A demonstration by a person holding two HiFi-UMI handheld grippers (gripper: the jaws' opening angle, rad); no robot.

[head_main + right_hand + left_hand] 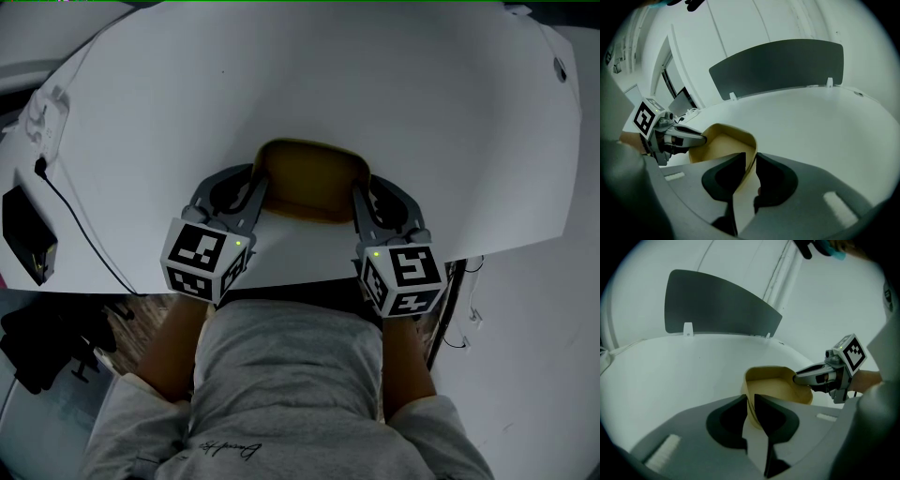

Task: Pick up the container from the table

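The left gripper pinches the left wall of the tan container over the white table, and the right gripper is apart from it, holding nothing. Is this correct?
Not entirely. The right gripper is not apart or empty: the right gripper view shows its jaws closed on the container's right wall. The left gripper does pinch the left wall, over the white table.

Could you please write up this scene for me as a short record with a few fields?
Surface: white table
Object: tan open container, near the table's front edge
Left gripper: jaws closed on the container's left wall
Right gripper: jaws closed on its right wall
Lifted: cannot tell
Also present: black device at the table's left side
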